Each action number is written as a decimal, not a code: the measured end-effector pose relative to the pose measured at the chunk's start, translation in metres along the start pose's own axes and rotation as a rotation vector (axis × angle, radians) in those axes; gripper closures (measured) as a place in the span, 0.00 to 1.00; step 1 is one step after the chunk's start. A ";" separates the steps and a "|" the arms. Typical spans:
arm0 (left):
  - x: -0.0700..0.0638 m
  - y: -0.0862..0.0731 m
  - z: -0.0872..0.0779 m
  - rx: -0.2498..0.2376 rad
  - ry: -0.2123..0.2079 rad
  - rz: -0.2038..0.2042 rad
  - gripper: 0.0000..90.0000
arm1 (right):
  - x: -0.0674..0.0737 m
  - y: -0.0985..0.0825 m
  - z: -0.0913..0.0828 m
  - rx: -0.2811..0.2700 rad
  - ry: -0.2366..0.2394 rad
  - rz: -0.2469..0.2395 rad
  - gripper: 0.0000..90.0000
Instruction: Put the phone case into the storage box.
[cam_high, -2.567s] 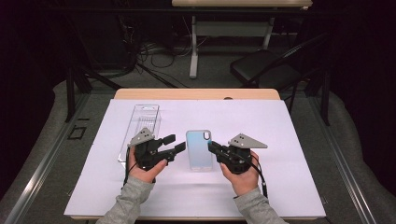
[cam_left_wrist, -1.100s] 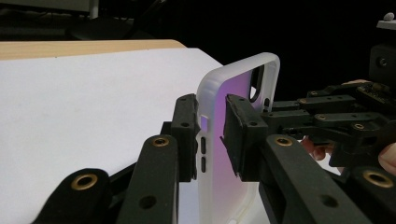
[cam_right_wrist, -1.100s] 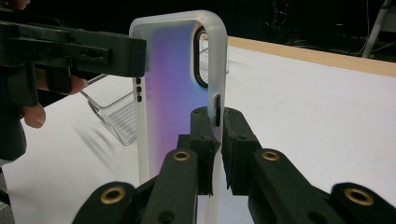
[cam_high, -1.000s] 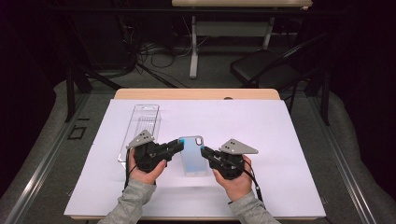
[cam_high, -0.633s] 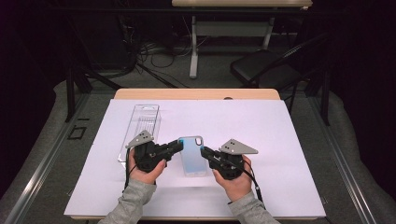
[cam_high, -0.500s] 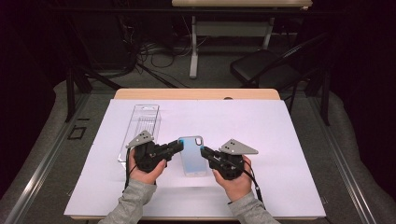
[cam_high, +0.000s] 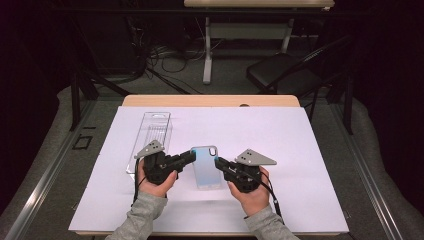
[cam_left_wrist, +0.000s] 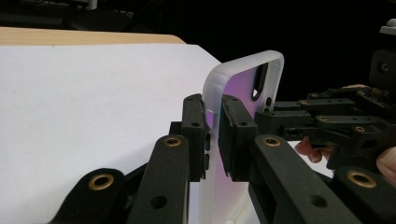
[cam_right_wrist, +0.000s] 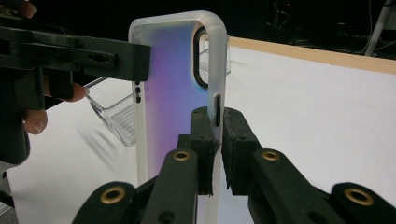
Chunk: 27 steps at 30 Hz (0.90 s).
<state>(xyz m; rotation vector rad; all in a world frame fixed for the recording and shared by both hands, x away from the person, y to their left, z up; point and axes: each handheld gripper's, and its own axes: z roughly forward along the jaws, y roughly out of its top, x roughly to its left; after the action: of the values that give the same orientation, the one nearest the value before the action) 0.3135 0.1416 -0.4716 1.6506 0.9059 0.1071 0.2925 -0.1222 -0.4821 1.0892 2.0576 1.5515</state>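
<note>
A translucent phone case (cam_high: 206, 169) with an iridescent blue-purple back is held between the two grippers near the table's front. My left gripper (cam_high: 191, 155) grips its left edge; its jaws have just been closing and its pads (cam_left_wrist: 196, 122) now press the case's rim (cam_left_wrist: 243, 84). On the opposite edge, by the side cut-out, my right gripper (cam_high: 218, 162) is shut too. In the right gripper view my right gripper (cam_right_wrist: 216, 122) clamps the case (cam_right_wrist: 170, 79) and the left gripper (cam_right_wrist: 116, 56) holds its far edge.
A clear plastic package (cam_high: 152, 136) lies left of the hands on the white sheet (cam_high: 310, 150) that covers the wooden table (cam_high: 210, 100). A black chair (cam_high: 280, 75) and cables stand on the floor beyond the far edge.
The case lay flat on the sheet between the grippers earlier. Both grippers have since moved in onto its long edges and hold it up a little, shifted slightly left.
</note>
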 end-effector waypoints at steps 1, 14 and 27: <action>0.000 0.000 0.000 0.000 0.000 0.000 0.91 | 0.000 0.000 0.000 -0.003 0.000 0.001 0.93; 0.001 0.001 -0.001 0.007 -0.007 0.007 0.92 | -0.001 0.000 0.000 -0.003 0.004 0.006 0.93; 0.001 0.001 -0.002 0.005 -0.016 0.010 0.92 | -0.001 0.000 0.000 -0.005 0.008 0.004 0.93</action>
<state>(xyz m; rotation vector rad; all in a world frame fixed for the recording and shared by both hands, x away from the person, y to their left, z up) 0.3138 0.1438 -0.4711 1.6589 0.8865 0.0991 0.2930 -0.1227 -0.4826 1.0884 2.0568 1.5646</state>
